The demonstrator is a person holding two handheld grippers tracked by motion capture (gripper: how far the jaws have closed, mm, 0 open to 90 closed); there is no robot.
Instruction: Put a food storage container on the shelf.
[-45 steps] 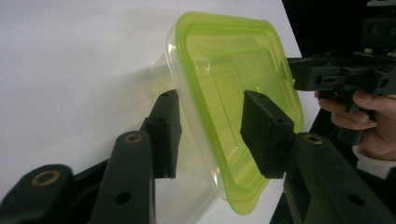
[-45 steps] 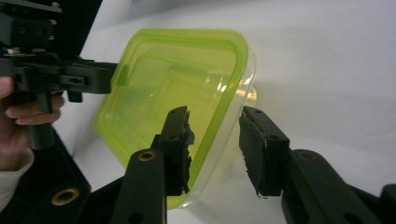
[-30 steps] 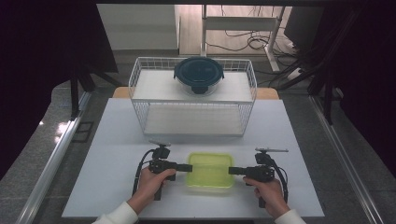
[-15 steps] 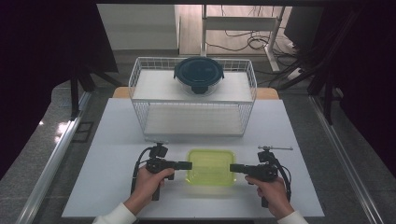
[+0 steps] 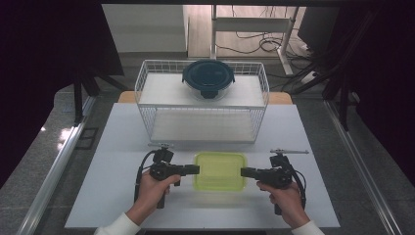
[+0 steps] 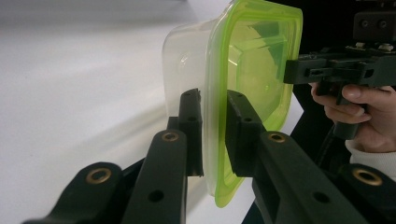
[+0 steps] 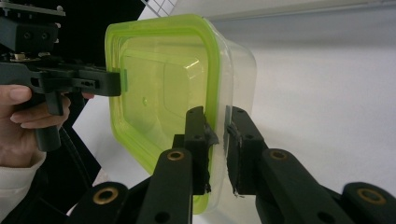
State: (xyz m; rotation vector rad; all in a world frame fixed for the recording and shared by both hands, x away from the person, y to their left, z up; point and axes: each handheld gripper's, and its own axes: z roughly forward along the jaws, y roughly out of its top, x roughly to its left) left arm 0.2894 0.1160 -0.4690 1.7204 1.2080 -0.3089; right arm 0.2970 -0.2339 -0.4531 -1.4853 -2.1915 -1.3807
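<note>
The green-lidded box (image 5: 219, 170) sits low centre in the high view, over the white tabletop (image 5: 112, 161). The left tongs (image 5: 195, 169) clamp its left rim, the right tongs (image 5: 244, 172) its right rim. Its clear body is hard to make out from above. A wire basket (image 5: 147, 93) stands behind, its bowl (image 5: 208, 77) lidded.

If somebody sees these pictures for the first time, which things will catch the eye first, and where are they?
First is the clear container with a bright green lid near the front edge of the white table, gripped on its lid rim by the left gripper and the right gripper from opposite sides. Behind it stands a white wire basket, and a round dark-lidded glass container sits in it at the back.
</note>
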